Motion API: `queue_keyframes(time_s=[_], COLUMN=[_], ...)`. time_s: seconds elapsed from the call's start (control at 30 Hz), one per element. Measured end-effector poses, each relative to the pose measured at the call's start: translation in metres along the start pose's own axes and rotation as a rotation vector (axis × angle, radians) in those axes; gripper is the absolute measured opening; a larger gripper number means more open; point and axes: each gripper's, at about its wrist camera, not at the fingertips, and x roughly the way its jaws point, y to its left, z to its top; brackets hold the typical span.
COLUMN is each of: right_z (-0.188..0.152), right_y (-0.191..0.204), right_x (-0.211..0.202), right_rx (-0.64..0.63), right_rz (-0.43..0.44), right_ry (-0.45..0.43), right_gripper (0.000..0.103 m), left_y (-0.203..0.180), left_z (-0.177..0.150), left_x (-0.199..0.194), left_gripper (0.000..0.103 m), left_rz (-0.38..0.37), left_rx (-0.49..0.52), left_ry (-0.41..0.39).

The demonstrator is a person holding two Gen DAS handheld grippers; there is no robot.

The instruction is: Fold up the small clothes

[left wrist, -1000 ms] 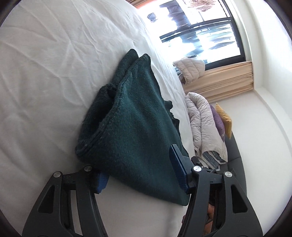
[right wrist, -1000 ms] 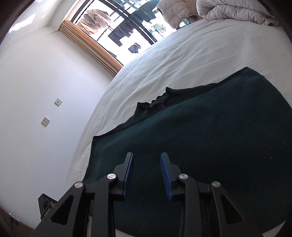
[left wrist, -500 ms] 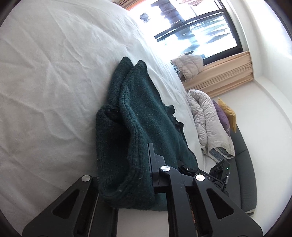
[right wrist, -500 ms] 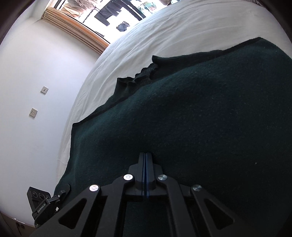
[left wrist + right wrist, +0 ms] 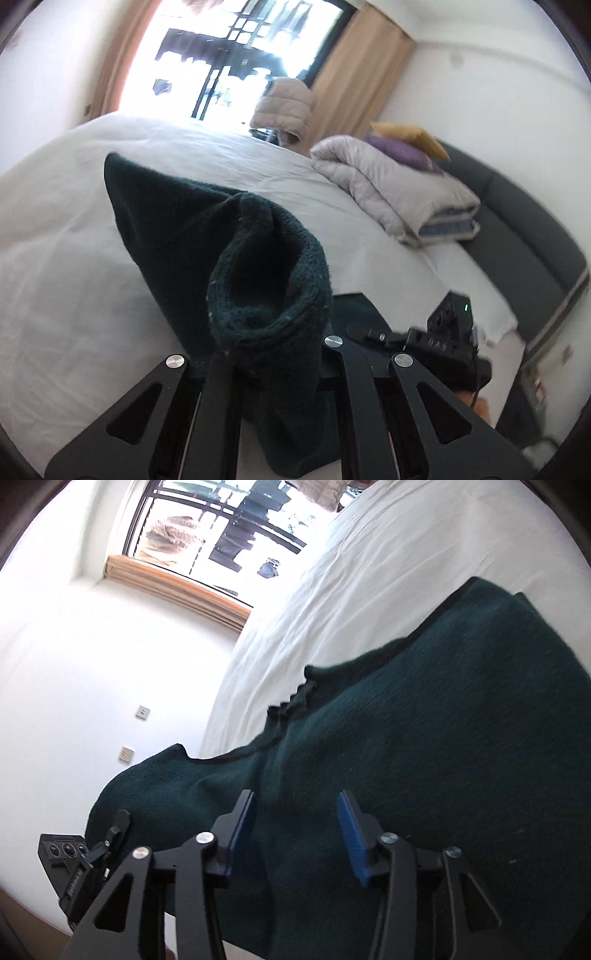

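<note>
A dark green knitted sweater (image 5: 177, 229) lies on the white bed sheet (image 5: 66, 266). My left gripper (image 5: 269, 350) is shut on a bunched fold of it, and the rolled cuff (image 5: 266, 280) stands up over the hidden pads, lifted off the bed. In the right wrist view the same sweater (image 5: 443, 738) spreads flat, its ribbed collar (image 5: 295, 698) toward the window. My right gripper (image 5: 295, 823) hovers just over the cloth with its jaws opening. The blue pads (image 5: 351, 834) stand apart and pinch nothing. The right gripper's body (image 5: 443, 343) shows low at the right of the left wrist view.
A folded grey duvet (image 5: 399, 192) with purple and yellow pillows (image 5: 402, 147) sits at the bed's far right, against a dark grey padded surround (image 5: 535, 236). A beige puffer jacket (image 5: 284, 107) hangs by the bright window (image 5: 229, 62). A white wall with sockets (image 5: 125, 753) borders the bed's other side.
The left gripper closed on the sweater's folded edge, then rolled and lifted it off the sheet. The right gripper shut over the cloth, then opened again and drew back a little.
</note>
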Motion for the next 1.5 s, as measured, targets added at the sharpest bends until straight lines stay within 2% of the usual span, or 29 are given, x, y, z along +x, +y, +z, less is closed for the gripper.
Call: queue_keyframes(time_s=[0.03, 0.1, 0.2, 0.27, 0.47, 0.57, 0.6, 0.67, 0.73, 0.77, 0.9, 1.03, 1.13, 1.5], right_z=[0.005, 0.013, 0.018, 0.019, 0.025, 0.031, 0.033, 0.04, 0.047, 0.05, 0.065, 0.068, 0.076, 0.092], right_y=[-0.007, -0.025, -0.043, -0.042, -0.033, -0.022, -0.017, -0.011, -0.011, -0.011, -0.012, 0.009, 0.014, -0.009], right_x=[-0.006, -0.014, -0.019, -0.015, 0.0, 0.011, 0.014, 0.017, 0.022, 0.022, 0.023, 0.013, 0.003, -0.02], right_rx=[0.022, 0.087, 0.152, 0.15, 0.142, 0.108, 0.091, 0.053, 0.026, 0.018, 0.0, -0.144, -0.192, -0.219], right_rz=[0.022, 0.094, 0.2, 0.228, 0.214, 0.156, 0.118, 0.038, -0.013, -0.03, -0.079, -0.152, -0.183, -0.284], right_ry=[0.0, 0.016, 0.031, 0.049, 0.094, 0.129, 0.146, 0.181, 0.195, 0.197, 0.167, 0.145, 0.149, 0.165], right_gripper=[0.071, 0.071, 0.073, 0.076, 0.081, 0.082, 0.081, 0.069, 0.052, 0.047, 0.013, 0.012, 0.012, 0.012], left_y=[-0.023, -0.054, -0.072, -0.075, -0.086, -0.098, -0.103, -0.109, -0.115, -0.111, -0.109, -0.109, -0.121, -0.152], left_z=[-0.005, -0.025, -0.056, -0.07, -0.082, -0.094, -0.097, -0.106, -0.111, -0.116, -0.119, -0.118, -0.121, -0.135], left_x=[0.016, 0.045, 0.076, 0.087, 0.092, 0.096, 0.096, 0.1, 0.101, 0.096, 0.099, 0.096, 0.095, 0.125], left_gripper=[0.006, 0.006, 0.006, 0.006, 0.006, 0.006, 0.006, 0.006, 0.006, 0.006, 0.006, 0.006, 0.006, 0.006], left_rz=[0.004, 0.005, 0.024, 0.037, 0.074, 0.106, 0.121, 0.135, 0.142, 0.144, 0.139, 0.127, 0.113, 0.072], left_rx=[0.085, 0.187, 0.245, 0.273, 0.382, 0.476, 0.511, 0.563, 0.596, 0.606, 0.617, 0.621, 0.634, 0.689], left_ry=[0.03, 0.099, 0.178, 0.211, 0.206, 0.202, 0.2, 0.2, 0.195, 0.194, 0.202, 0.203, 0.193, 0.228])
